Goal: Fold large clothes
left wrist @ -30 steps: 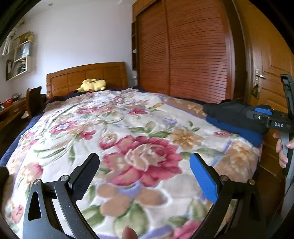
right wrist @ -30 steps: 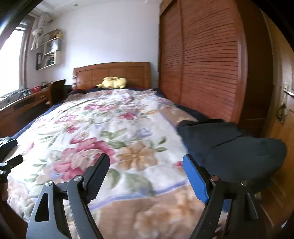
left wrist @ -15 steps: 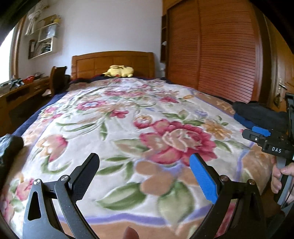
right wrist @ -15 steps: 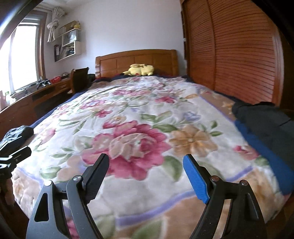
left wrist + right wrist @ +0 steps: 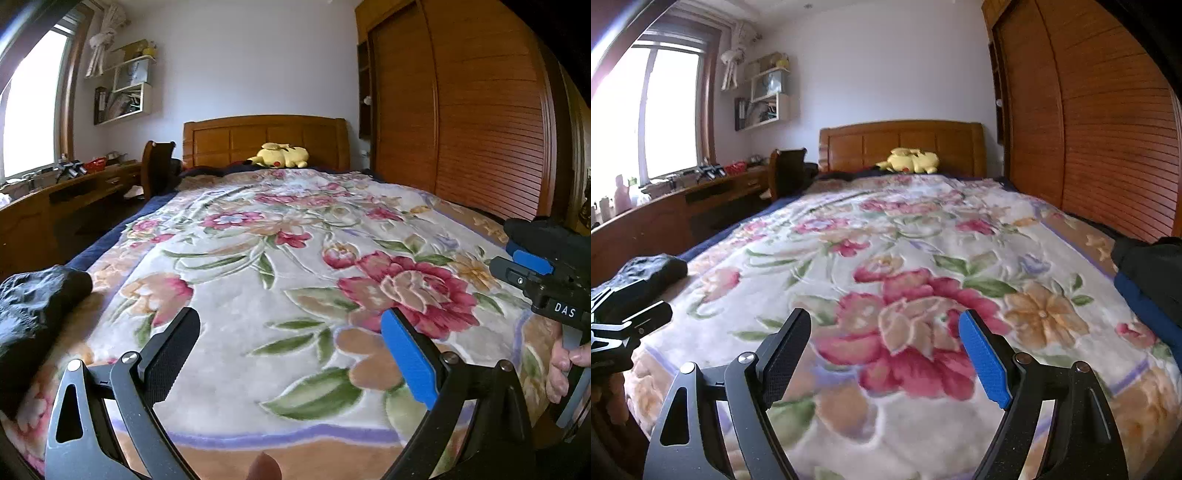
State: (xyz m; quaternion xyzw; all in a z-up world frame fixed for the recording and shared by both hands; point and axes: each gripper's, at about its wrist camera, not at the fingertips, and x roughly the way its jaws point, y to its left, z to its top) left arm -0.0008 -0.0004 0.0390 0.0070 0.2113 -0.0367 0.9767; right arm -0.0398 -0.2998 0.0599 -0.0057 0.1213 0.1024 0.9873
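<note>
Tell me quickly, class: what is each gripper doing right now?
Left gripper: open, holding nothing, above the blanket.
Right gripper: open, holding nothing, above the blanket too.

I see two dark garments on the bed's near corners. A rumpled black garment [image 5: 35, 306] lies bunched at the left edge. At the right edge a black and blue garment [image 5: 1148, 280] sits heaped, its shape unclear to me.

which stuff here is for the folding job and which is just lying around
For the job:
- dark garment at the bed's right edge
- dark bundle at its left edge
- left gripper, open
- right gripper, open

Lying about:
- yellow plush toy
- desk clutter
</note>
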